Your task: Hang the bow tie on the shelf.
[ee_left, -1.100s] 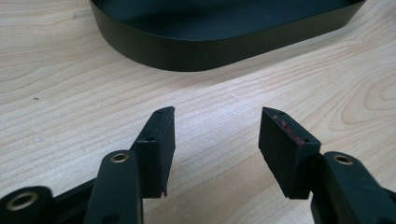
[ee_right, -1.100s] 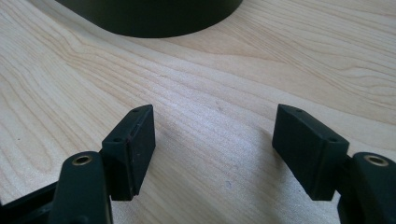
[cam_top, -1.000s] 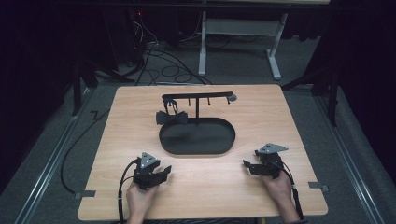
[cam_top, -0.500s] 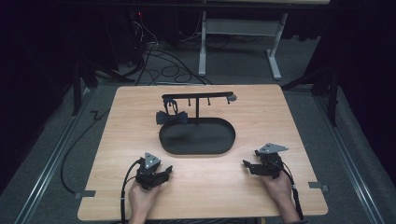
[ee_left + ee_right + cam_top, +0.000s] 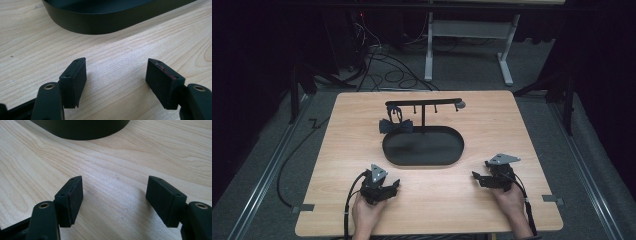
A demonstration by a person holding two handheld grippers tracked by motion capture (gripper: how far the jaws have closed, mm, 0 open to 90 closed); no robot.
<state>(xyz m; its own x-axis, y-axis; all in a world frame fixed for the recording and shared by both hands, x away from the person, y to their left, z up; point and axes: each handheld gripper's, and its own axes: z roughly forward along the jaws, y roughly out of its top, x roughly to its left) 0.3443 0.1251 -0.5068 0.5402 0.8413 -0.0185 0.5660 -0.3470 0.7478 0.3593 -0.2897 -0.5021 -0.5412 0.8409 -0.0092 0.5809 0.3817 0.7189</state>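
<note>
Both grippers are rested on the wooden table [image 5: 512, 120], jaws spread wide and empty: the left gripper [image 5: 391, 188] at 7 o'clock from the oval black tray [image 5: 422, 161], the right gripper [image 5: 475, 178] at 4 o'clock. The tray sits near the table centre, and its dark wall [image 5: 100, 23] is seen just ahead of the left jaws. At its 12 o'clock rim a black T-shaped stand [image 5: 422, 103] is mounted; a black bow tie [image 5: 396, 126] hangs from the stand's left end, at 10 o'clock from the tray. Compared with the frames one second and half a second earlier, no displacement is detected in either gripper or any object. A rest pose is therefore judged; no approach to the bow tie has begun.
</note>
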